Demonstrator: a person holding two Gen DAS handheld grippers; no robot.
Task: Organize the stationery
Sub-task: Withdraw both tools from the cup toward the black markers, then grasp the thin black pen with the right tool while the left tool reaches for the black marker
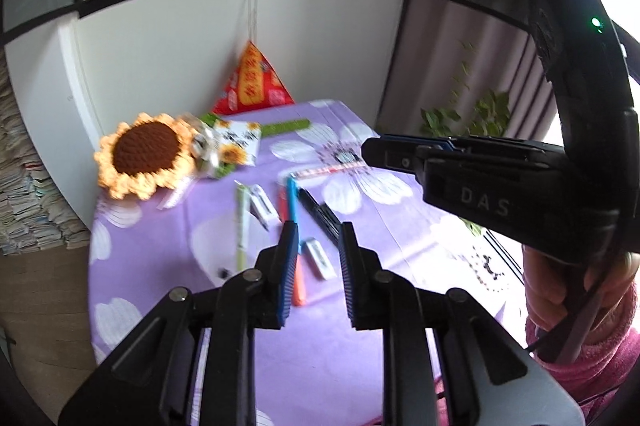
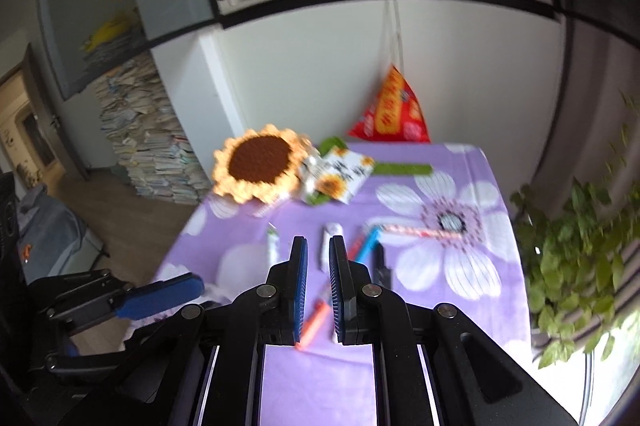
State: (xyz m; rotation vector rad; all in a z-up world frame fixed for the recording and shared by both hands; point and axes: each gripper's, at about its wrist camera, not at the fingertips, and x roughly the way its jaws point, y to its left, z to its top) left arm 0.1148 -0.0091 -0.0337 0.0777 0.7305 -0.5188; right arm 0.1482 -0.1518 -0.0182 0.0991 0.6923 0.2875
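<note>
Stationery lies scattered on the purple flowered tablecloth (image 1: 160,266): a green pen (image 1: 242,226), a white case (image 1: 262,210), a blue pen (image 1: 292,198), an orange pen (image 1: 298,282), a black pen (image 1: 320,214), a white eraser (image 1: 320,258), a striped pencil (image 1: 328,170) and a green ruler (image 1: 286,127). A sunflower-print pouch (image 1: 232,146) lies behind them. My left gripper (image 1: 318,226) hovers open and empty above the pens. My right gripper (image 2: 318,240) hangs over the orange pen (image 2: 316,322), its jaws almost together with nothing between them; in the left wrist view it (image 1: 370,152) reaches in from the right.
A crocheted sunflower (image 1: 144,154) sits at the table's far left. A red bag (image 1: 254,86) hangs against the white cabinet behind. A leafy plant (image 2: 580,258) stands right of the table, and stacks of books (image 2: 152,146) left. A pink-sleeved hand (image 1: 580,306) holds the right gripper.
</note>
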